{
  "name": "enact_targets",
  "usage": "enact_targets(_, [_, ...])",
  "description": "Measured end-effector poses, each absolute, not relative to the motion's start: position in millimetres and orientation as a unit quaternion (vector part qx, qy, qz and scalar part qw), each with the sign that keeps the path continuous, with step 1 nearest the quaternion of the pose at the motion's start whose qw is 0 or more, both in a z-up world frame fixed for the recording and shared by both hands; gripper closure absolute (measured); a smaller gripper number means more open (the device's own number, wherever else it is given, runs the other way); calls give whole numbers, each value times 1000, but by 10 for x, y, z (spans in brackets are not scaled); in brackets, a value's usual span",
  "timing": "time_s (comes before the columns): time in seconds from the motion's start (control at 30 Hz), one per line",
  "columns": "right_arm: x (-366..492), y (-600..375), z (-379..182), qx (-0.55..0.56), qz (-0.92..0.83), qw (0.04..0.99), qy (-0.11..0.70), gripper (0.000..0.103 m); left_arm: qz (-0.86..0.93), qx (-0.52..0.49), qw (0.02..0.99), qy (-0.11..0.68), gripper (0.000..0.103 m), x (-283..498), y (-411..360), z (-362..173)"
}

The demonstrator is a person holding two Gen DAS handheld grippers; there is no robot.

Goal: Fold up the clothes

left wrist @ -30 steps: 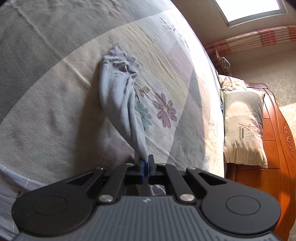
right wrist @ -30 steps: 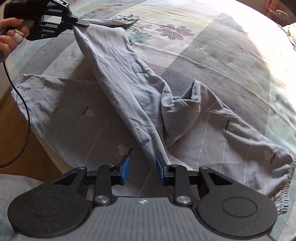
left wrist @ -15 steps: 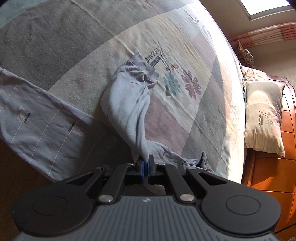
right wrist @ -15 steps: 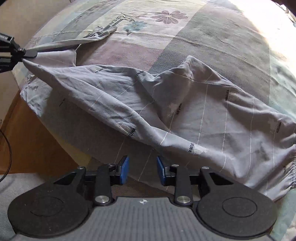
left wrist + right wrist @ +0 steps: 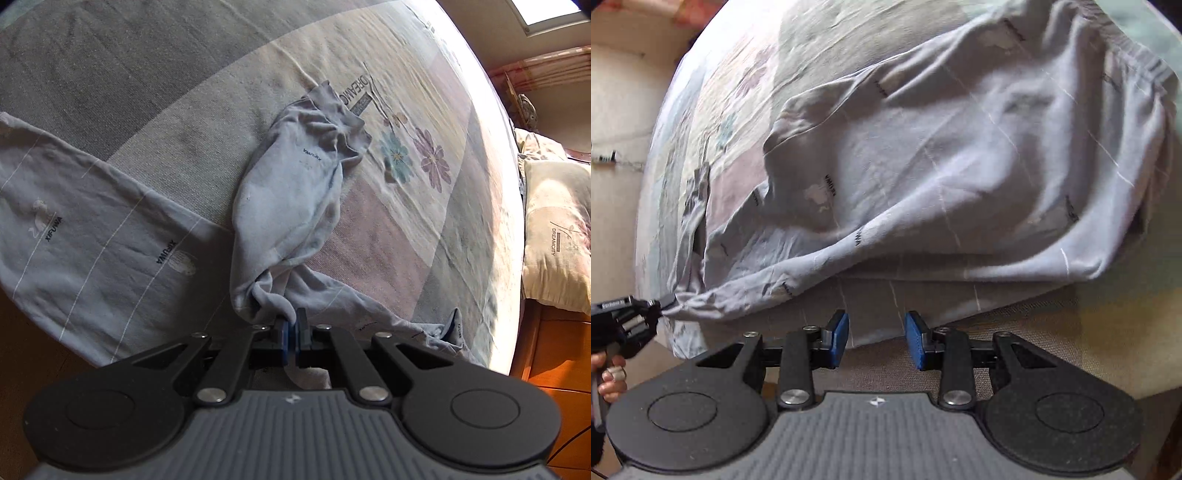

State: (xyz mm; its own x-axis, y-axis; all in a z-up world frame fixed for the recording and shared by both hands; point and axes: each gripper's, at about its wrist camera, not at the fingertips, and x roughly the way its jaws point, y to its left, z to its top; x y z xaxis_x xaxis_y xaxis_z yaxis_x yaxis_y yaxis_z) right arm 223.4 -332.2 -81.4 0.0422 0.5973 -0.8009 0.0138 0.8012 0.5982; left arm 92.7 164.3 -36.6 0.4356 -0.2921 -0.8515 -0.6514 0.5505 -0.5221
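Fold not yet made: the grey-blue printed garment (image 5: 923, 155) lies rumpled and only partly spread across the bed (image 5: 129, 74), one leg bunched toward the flower print and the lower edge hanging over the bed's near side. The left gripper (image 5: 291, 326) is pressed together, pinching a twisted corner of the cloth just at the bed edge; the right gripper (image 5: 874, 341) stands spread with nothing between its pads, near the draped hem but not touching it. Judged remaining: grasp a second corner, flatten, then all folds.
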Motion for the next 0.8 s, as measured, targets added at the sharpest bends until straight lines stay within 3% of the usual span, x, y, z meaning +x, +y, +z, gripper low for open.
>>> enact_targets(0.27, [2101, -3750, -1148, 434, 130, 648, 612, 67, 124, -453, 700, 537, 102, 1004, 1612, -453])
enact_targets(0.47, [1990, -3880, -1247, 501, 83, 652, 563, 74, 118, -444, 700, 547, 101, 1089, 1581, -473])
enact_targets(0.57, [1969, -3864, -1288, 509, 76, 655, 554, 82, 118, -448, 696, 549, 101, 1111, 1564, -522])
enact_targets(0.63, [1924, -3859, -1326, 518, 67, 653, 547, 96, 120, -453, 691, 550, 101, 1108, 1561, -562])
enact_targets(0.8, [1861, -3814, -1371, 539, 47, 651, 532, 102, 122, -450, 689, 555, 101, 1100, 1556, -613])
